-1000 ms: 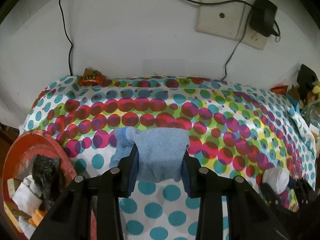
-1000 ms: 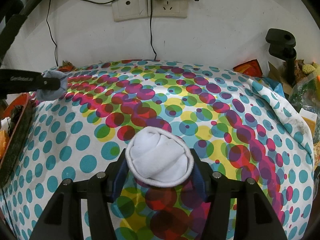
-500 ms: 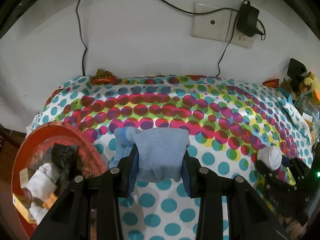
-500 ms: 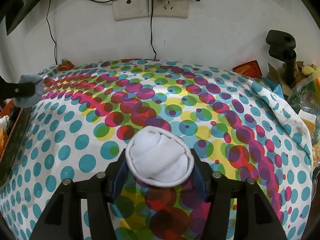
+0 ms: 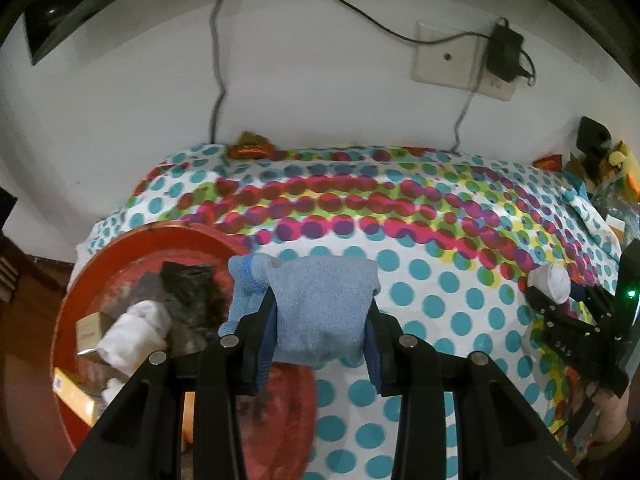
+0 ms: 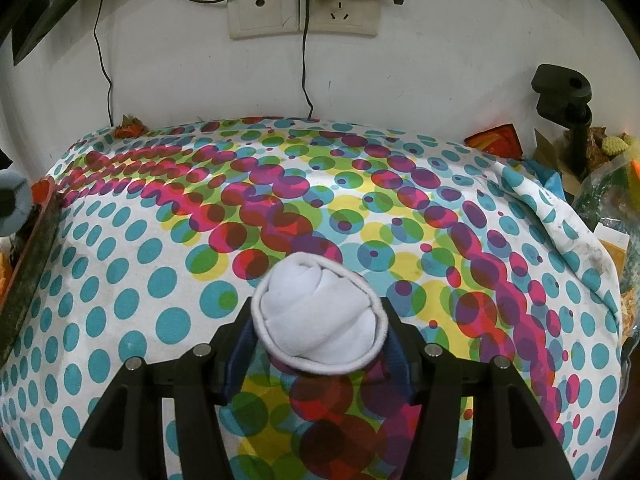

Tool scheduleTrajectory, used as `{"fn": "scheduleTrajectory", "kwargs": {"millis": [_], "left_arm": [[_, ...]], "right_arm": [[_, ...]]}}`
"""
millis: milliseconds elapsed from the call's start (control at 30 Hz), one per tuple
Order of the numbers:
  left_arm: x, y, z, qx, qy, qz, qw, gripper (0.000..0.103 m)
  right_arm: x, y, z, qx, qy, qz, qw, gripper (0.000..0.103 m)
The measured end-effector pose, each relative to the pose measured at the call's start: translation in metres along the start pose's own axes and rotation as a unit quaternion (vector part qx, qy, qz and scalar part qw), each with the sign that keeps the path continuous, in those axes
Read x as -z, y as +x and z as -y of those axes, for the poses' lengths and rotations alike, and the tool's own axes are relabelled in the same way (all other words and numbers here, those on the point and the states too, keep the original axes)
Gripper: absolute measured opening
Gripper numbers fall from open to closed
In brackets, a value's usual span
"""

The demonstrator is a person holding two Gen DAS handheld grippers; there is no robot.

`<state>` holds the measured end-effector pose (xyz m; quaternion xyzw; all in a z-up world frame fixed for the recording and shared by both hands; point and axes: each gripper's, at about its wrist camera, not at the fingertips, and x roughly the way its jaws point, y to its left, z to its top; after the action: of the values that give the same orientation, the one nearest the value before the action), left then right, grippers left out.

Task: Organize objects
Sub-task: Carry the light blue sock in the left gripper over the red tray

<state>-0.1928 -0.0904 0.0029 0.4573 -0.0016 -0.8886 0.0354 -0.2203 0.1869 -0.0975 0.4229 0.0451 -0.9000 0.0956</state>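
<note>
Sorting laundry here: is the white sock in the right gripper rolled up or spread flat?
Rolled up. The white sock forms a tight ball, its cuff wrapped around the bundle, pinched between the right gripper jaws.

Knitted blue sock (image 5: 324,312); matt printed tablecloth (image 6: 280,208)

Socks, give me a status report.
Left gripper shut on blue sock, at red basin rim. Right gripper shut on rolled white sock above dotted cloth. Nothing in the way.

place: home room | signs: polka-dot tablecloth (image 6: 132,264), wall sockets (image 6: 302,12), red basin (image 5: 120,248) of clutter
</note>
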Motion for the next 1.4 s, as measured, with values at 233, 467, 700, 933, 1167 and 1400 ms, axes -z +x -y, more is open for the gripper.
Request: {"fn": "scheduleTrajectory", "kwargs": {"millis": [233,467,700,933,1167,1400], "left_arm": [[0.009,-0.01,-0.039,-0.015,-0.028,0.0,0.9995,0.035],[0.017,-0.019,-0.084,-0.04,-0.059,0.006,0.9974,0.035],[0.026,-0.02,-0.132,-0.069,-0.095,0.006,0.9931,0.035],[0.039,-0.011,-0.175,-0.086,-0.138,-0.006,0.9867,0.035],[0.05,0.001,-0.199,-0.093,-0.165,-0.017,0.9817,0.035],[0.054,0.005,-0.204,-0.093,-0.163,-0.012,0.9822,0.041]], "right_arm": [[0.0,0.0,-0.001,0.001,-0.001,0.0,1.0,0.059],[0.0,0.001,-0.001,0.006,-0.004,-0.001,1.0,0.059],[0.0,0.002,-0.003,0.015,-0.013,-0.003,1.0,0.059],[-0.001,0.001,-0.003,0.017,-0.014,-0.003,1.0,0.059],[-0.001,0.002,-0.005,0.021,-0.016,-0.004,1.0,0.059],[-0.001,0.003,-0.006,0.025,-0.019,-0.005,0.999,0.059]]}}
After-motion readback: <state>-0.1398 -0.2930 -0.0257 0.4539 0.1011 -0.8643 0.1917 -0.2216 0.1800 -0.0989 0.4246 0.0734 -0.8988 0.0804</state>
